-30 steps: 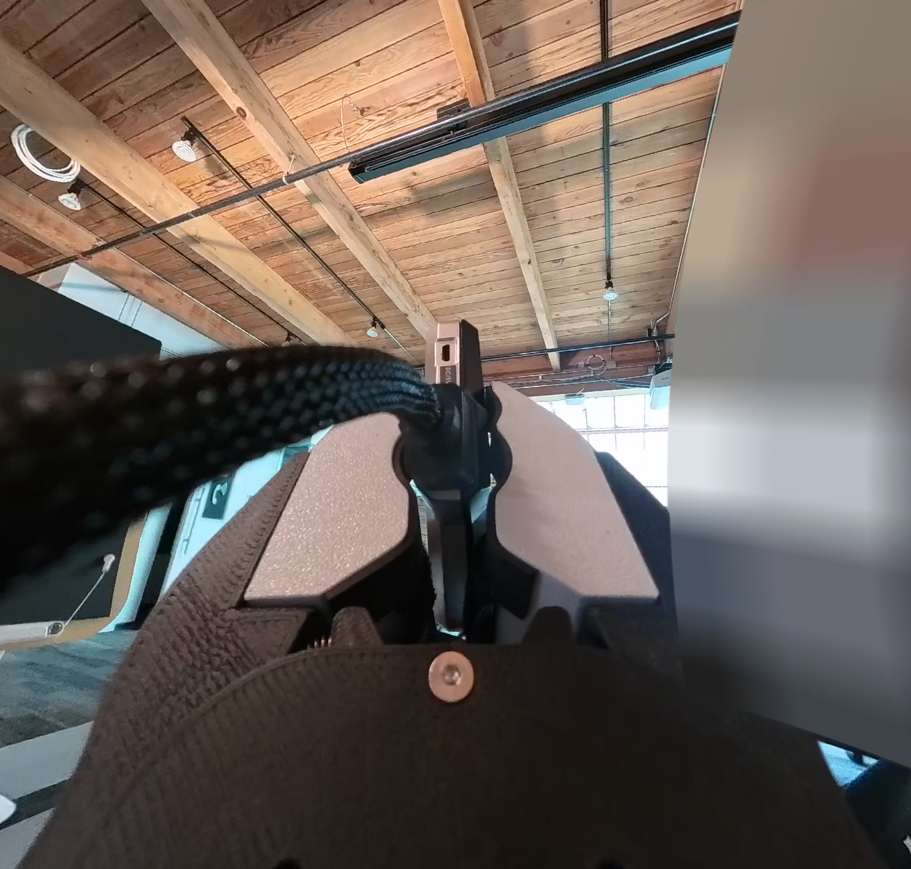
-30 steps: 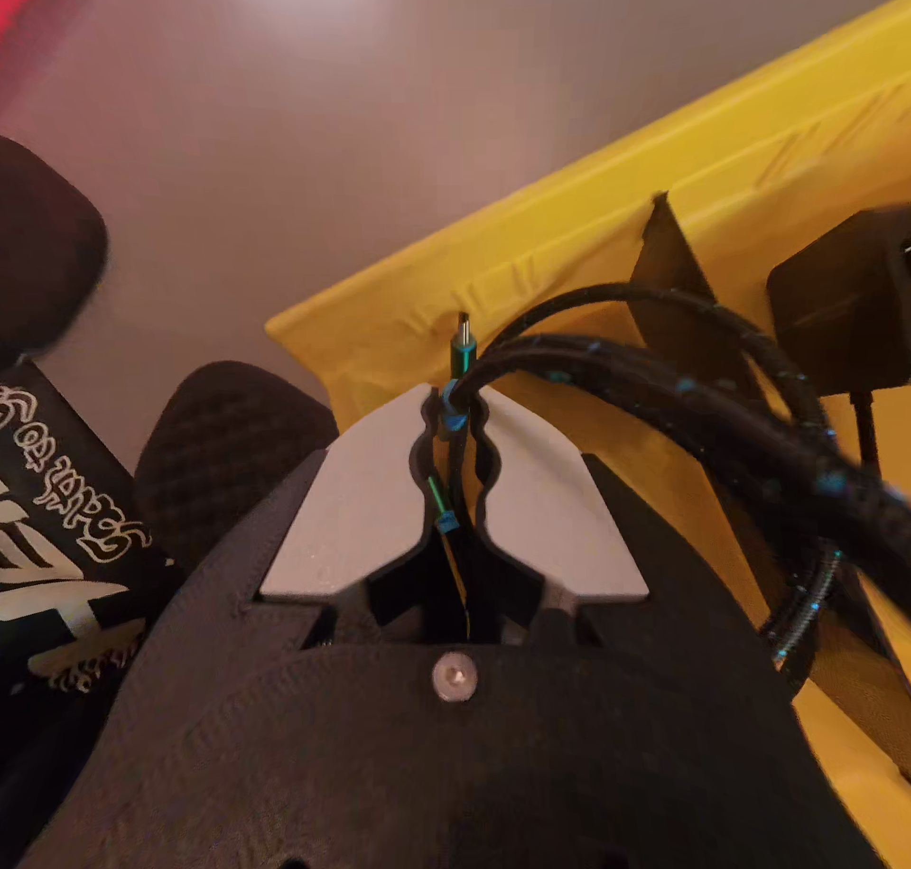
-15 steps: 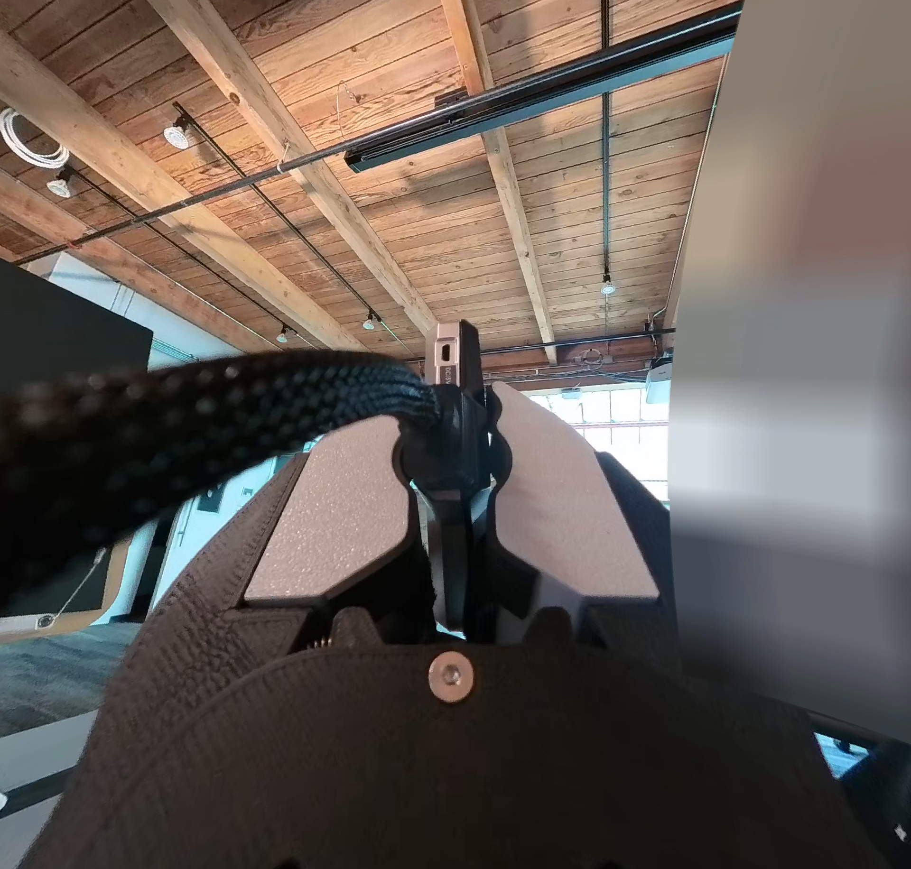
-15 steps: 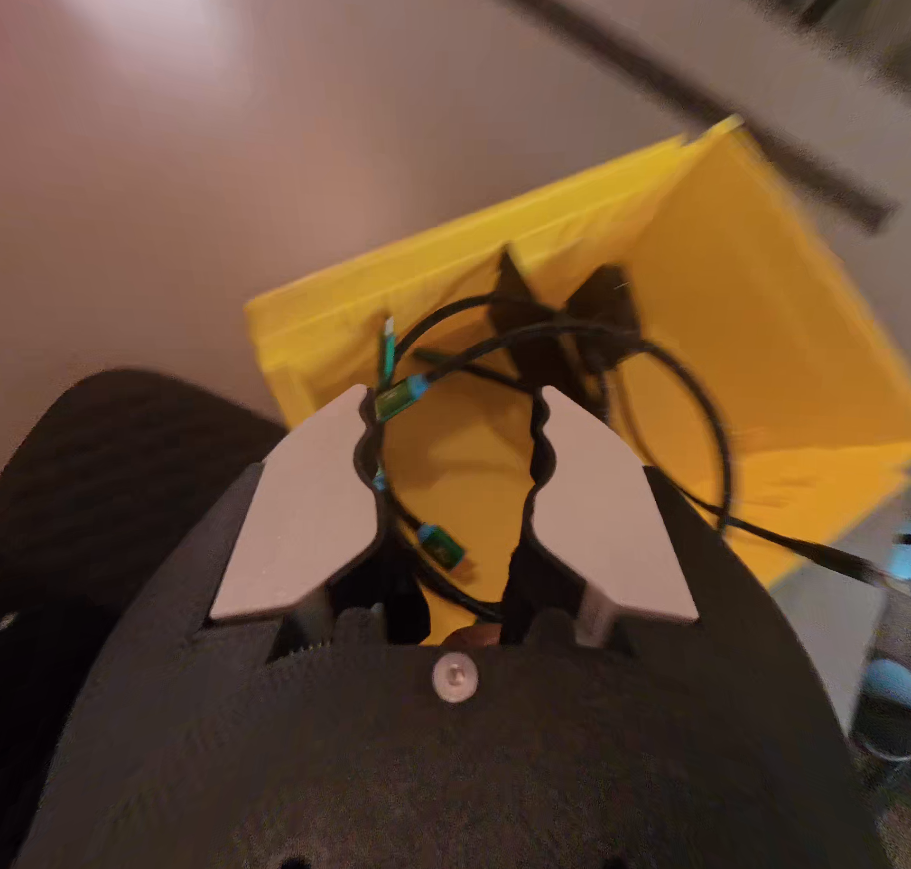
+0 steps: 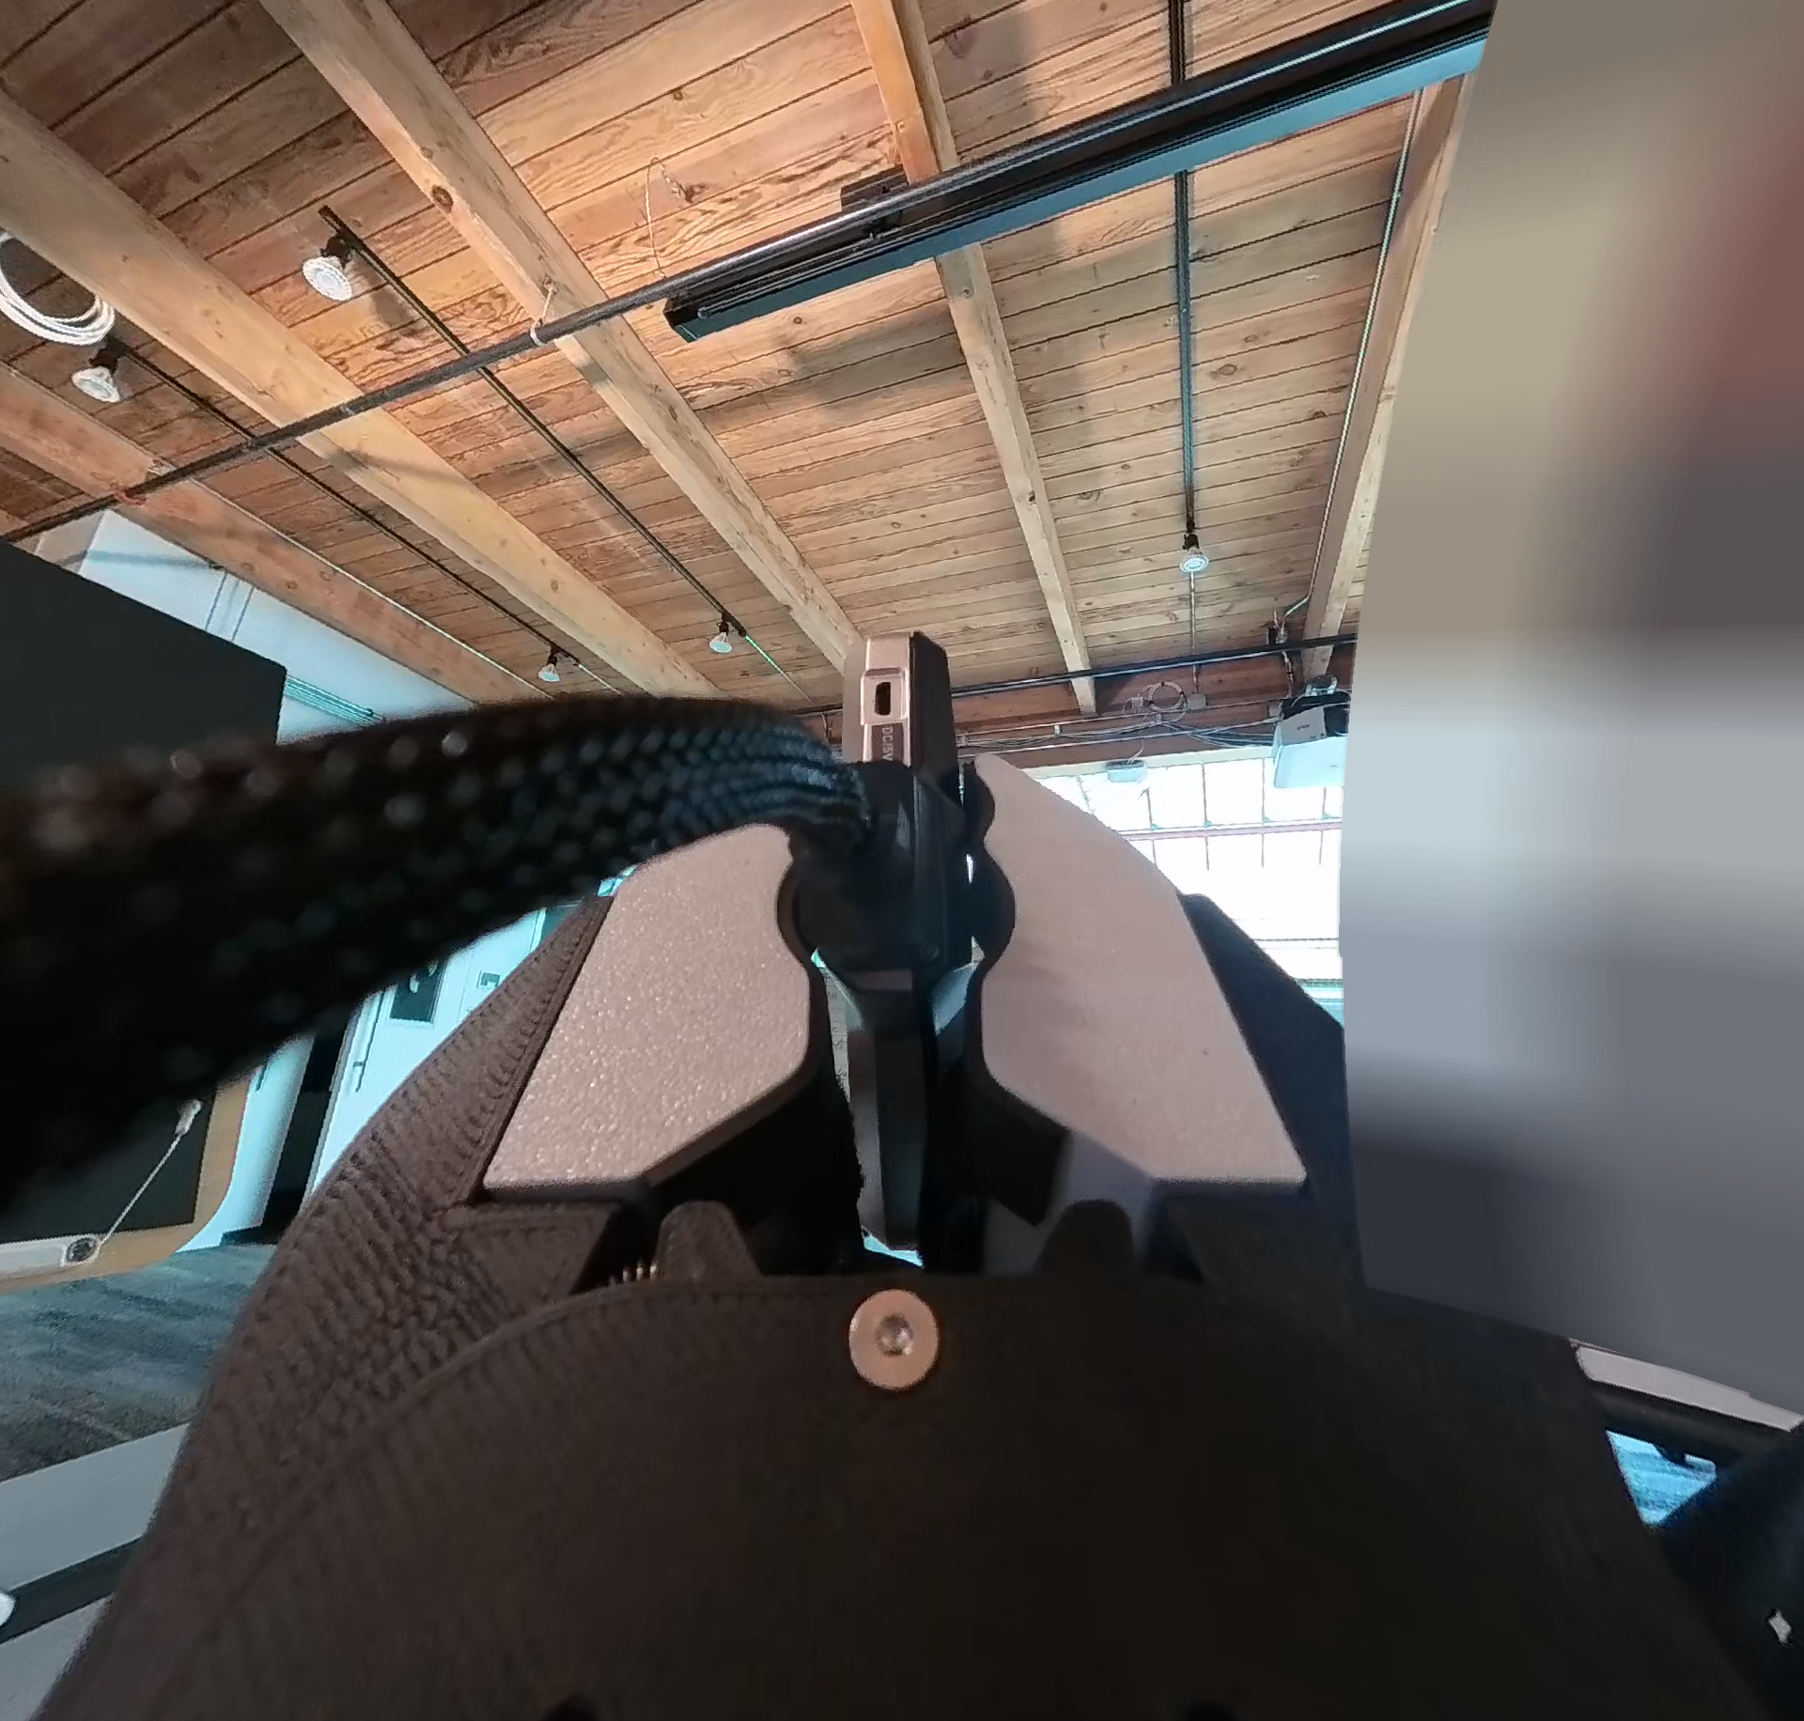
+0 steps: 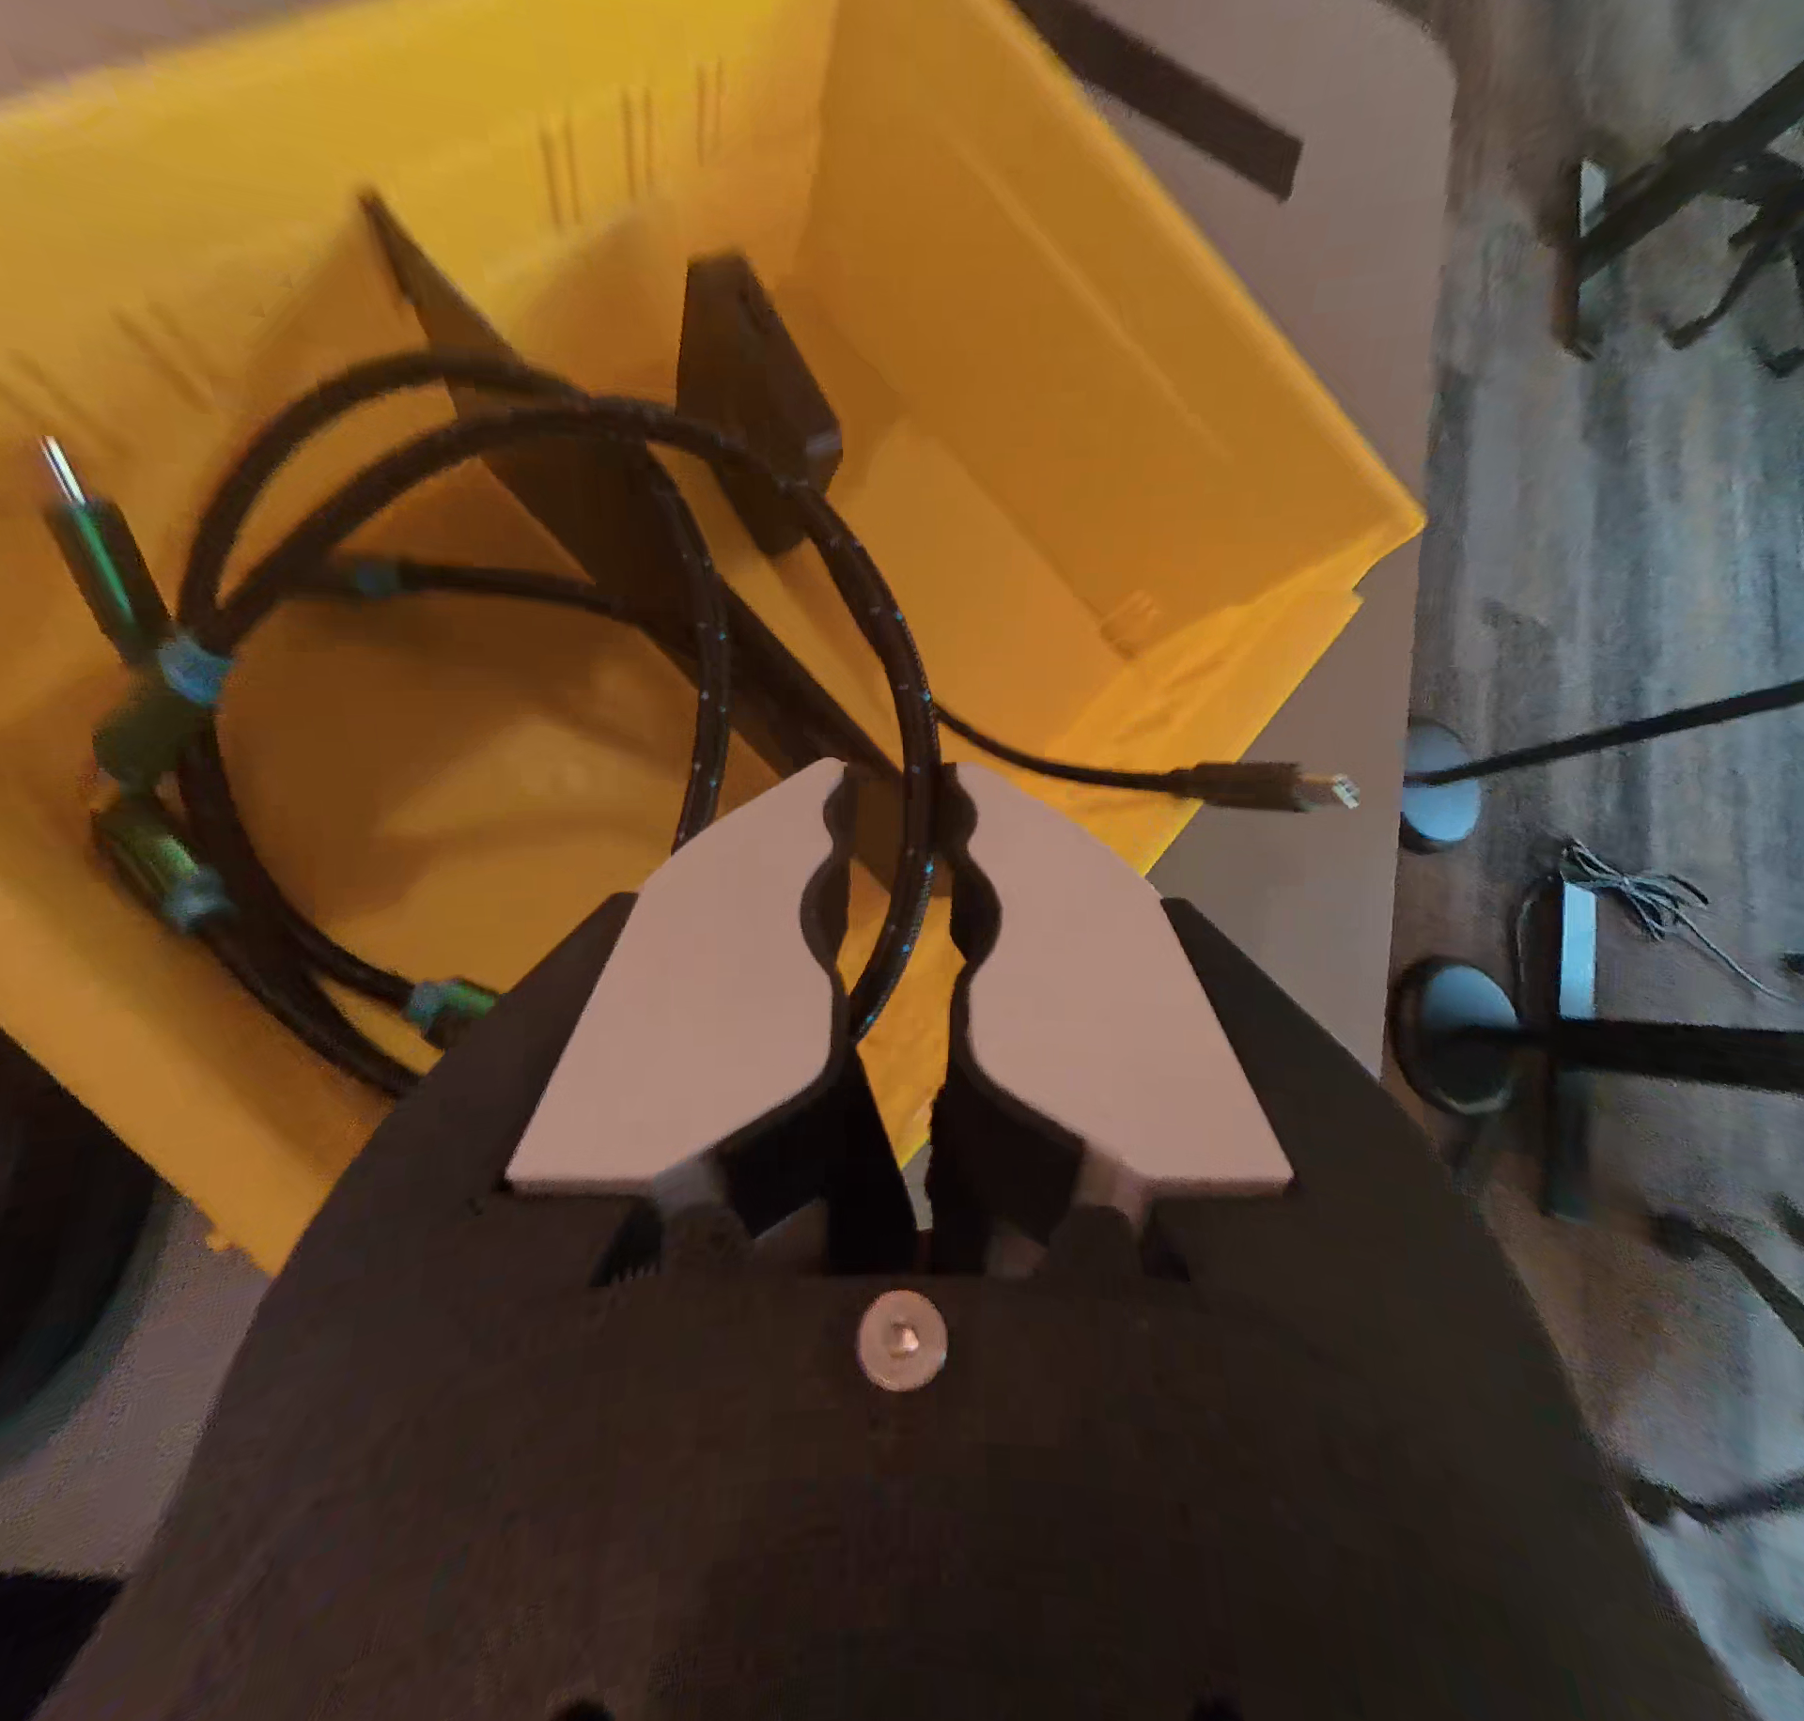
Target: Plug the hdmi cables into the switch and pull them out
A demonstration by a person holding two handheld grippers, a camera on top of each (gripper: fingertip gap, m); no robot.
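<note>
Holding the switch [image 5: 903, 727] edge-up toward the wooden ceiling [image 5: 683, 259], the left gripper [image 5: 893, 903] has its fingers pressed in on the thin metal box, and a thick braided cable [image 5: 410, 854] with a black plug [image 5: 869, 893] leaves the box's left face right at the fingertips — so one cable looks to be seated already. The right gripper [image 6: 893, 884] hangs over a yellow bin [image 6: 976, 308] on a grey table [image 6: 1357, 239]; its fingers stand a little apart, with a thin braided cable [image 6: 903, 659] running loose through the gap, not pinched as far as the picture shows. That cable loops through the bin among others with green-marked plugs [image 6: 146, 737], and one thin lead ends in a small metal plug [image 6: 1269, 786] hanging past the bin's right rim. A black block [image 6: 761, 386] stands in the bin as well; whether it belongs to the job cannot be told. The step in hand seems to be fetching another cable for the switch. Doing it well means closing on the plug body itself rather than on the slack cord — a grip on the cord gives no control over the plug's angle. It also pays to lift slowly, since the loops lie tangled and may drag their neighbours up. Meanwhile the left side should keep the switch steady, its free ports turned toward the incoming plug, though those ports are hidden here.
</note>
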